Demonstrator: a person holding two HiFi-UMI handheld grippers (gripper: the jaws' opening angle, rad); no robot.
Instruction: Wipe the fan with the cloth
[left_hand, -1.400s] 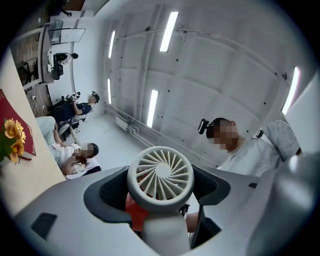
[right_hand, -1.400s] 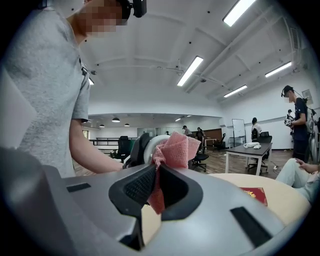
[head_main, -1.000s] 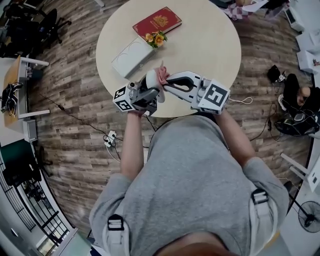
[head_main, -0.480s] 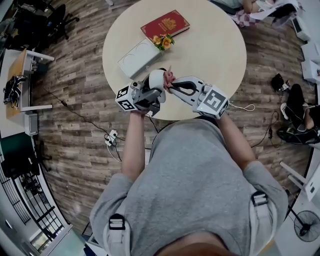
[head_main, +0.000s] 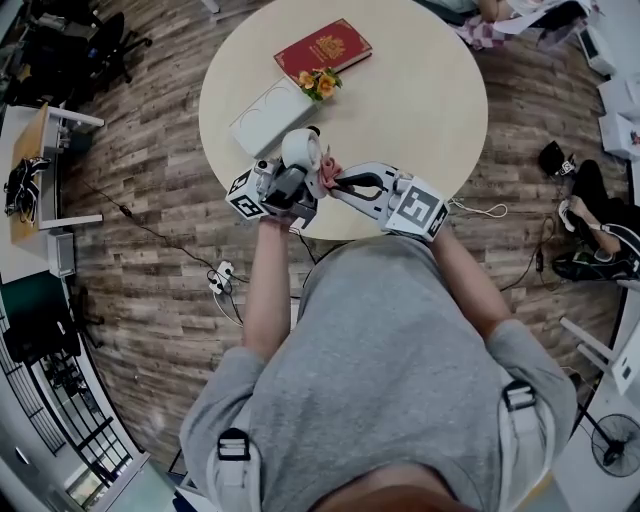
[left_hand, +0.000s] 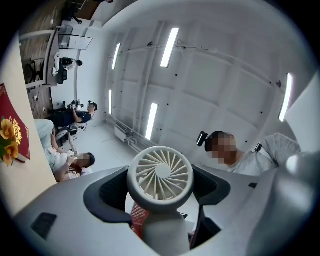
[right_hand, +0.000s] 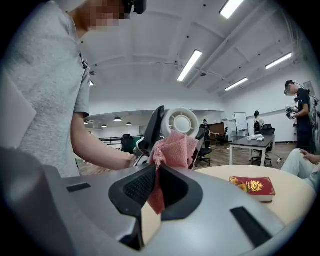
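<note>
A small white hand-held fan (head_main: 301, 150) is upright over the near edge of the round table, and my left gripper (head_main: 298, 178) is shut on its handle. In the left gripper view the round fan grille (left_hand: 160, 174) stands between the jaws of my left gripper (left_hand: 162, 192). My right gripper (head_main: 338, 182) is shut on a pink cloth (head_main: 328, 175) and presses it against the fan's right side, below the head. The right gripper view has the cloth (right_hand: 172, 149) bunched at the tips of my right gripper (right_hand: 156, 182), touching the fan (right_hand: 180, 122).
On the cream round table (head_main: 420, 110) lie a red book (head_main: 322, 45), a small bunch of orange flowers (head_main: 317, 80) and a white box (head_main: 270, 115), all beyond the grippers. A power strip and cables (head_main: 220, 275) lie on the wooden floor to the left.
The fan head has swung up and slightly left. The cloth has slid from beside the head down toward the neck, with the right gripper following closer to me.
</note>
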